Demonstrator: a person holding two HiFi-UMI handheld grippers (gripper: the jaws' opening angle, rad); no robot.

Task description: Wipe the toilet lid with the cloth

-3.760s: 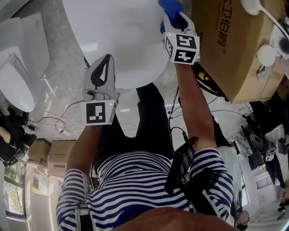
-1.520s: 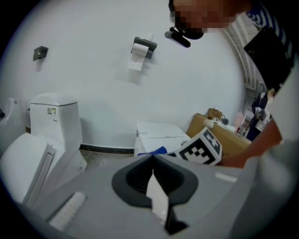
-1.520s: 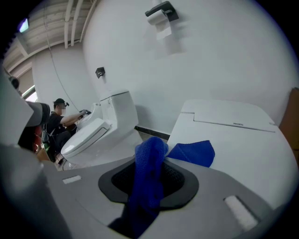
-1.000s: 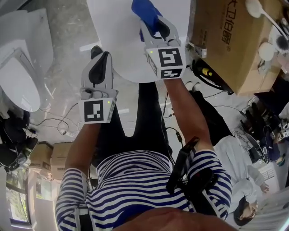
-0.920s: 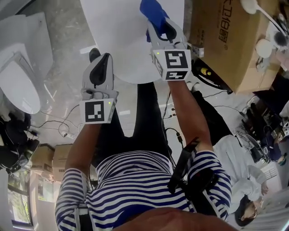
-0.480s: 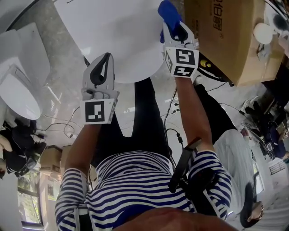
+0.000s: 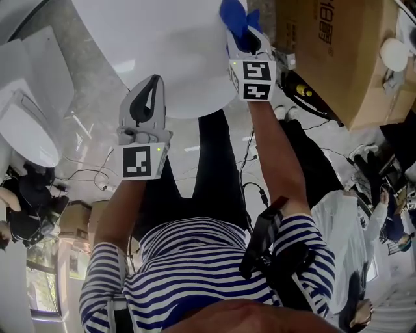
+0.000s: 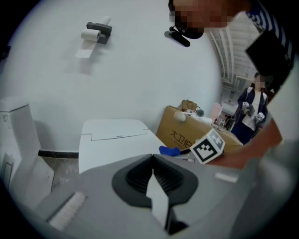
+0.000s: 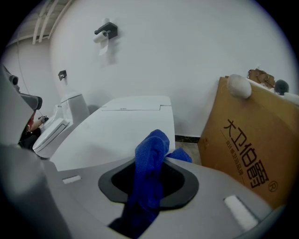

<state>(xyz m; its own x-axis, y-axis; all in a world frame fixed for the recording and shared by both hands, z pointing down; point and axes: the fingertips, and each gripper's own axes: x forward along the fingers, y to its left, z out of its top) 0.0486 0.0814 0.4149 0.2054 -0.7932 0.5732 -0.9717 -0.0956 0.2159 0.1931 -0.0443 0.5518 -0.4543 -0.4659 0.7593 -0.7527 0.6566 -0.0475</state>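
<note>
The white toilet lid (image 7: 169, 52) fills the top of the head view and lies closed; it also shows as the lid (image 9: 112, 135) ahead of the right jaws and the lid (image 8: 112, 140) ahead of the left jaws. A blue cloth (image 7: 235, 18) sticks out of my right gripper (image 7: 244, 32), which is shut on it at the lid's right edge. In the right gripper view the cloth (image 9: 149, 172) hangs bunched between the jaws. My left gripper (image 7: 144, 107) is shut with nothing in it, just off the lid's near left rim.
A large cardboard box (image 7: 325, 52) stands close to the right of the toilet. Another white toilet (image 7: 29, 110) sits at the left. Cables (image 7: 97, 185) lie on the floor. A toilet-roll holder (image 9: 105, 32) hangs on the wall behind. A bystander (image 8: 250, 109) stands at the far right.
My right gripper with the cloth has swept from the lid's middle to its right edge and a little farther away. The left gripper has stayed near the lid's left rim.
</note>
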